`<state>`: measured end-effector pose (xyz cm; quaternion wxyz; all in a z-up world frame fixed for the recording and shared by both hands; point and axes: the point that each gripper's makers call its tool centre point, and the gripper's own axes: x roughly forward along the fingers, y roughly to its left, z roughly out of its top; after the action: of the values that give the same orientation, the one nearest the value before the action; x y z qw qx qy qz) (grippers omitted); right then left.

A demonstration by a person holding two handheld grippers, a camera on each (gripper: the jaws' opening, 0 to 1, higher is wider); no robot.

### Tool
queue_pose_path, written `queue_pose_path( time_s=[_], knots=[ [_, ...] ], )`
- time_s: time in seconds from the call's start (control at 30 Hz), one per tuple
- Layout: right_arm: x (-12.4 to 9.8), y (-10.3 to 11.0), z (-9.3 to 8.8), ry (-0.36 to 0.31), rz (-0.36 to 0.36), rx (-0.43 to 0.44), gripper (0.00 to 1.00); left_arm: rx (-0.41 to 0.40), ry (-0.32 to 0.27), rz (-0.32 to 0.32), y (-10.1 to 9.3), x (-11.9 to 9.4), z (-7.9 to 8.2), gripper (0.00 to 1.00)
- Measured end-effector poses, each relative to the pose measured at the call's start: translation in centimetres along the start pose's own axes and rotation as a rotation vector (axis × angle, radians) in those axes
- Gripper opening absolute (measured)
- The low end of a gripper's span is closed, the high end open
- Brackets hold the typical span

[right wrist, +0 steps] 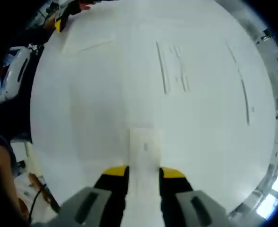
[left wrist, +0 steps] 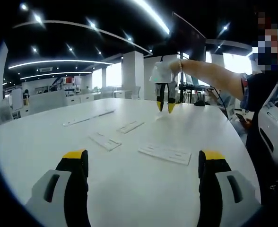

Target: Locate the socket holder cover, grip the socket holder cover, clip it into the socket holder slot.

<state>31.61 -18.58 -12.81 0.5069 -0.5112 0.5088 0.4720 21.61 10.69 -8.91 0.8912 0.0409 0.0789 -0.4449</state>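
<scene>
Right tongs (right wrist: 143,179) are clamped on a flat white strip – prob. the socket holder cover (right wrist: 145,144) – held above the tabletop (right wrist: 96,113). Ahead of them lies a long white piece w/ slots, likely the socket holder (right wrist: 173,68); a thin strip (right wrist: 244,97) lies further to the side. Left tongs (left wrist: 143,163) hang wide open, holding nothing, over white pieces (left wrist: 165,153). Risk: white on white – cover may miss the slot or go in skewed, and since it's thin it could slip in the jaws when pressed.
</scene>
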Motion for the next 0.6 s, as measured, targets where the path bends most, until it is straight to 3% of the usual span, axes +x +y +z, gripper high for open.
queue_pose_path(
  time_s=[0.27,0.6],
  knots=[
    [0.0,-1.4,-0.1,-0.002,-0.023,-0.006,0.27,0.015,-0.040,-0.028,-0.5,-0.4,0.7,0.95],
    [0.5,-2.9,0.1,-0.011,-0.046,-0.018,0.27,0.011,-0.030,-0.025,-0.2,-0.7,0.3,0.95]
  ],
)
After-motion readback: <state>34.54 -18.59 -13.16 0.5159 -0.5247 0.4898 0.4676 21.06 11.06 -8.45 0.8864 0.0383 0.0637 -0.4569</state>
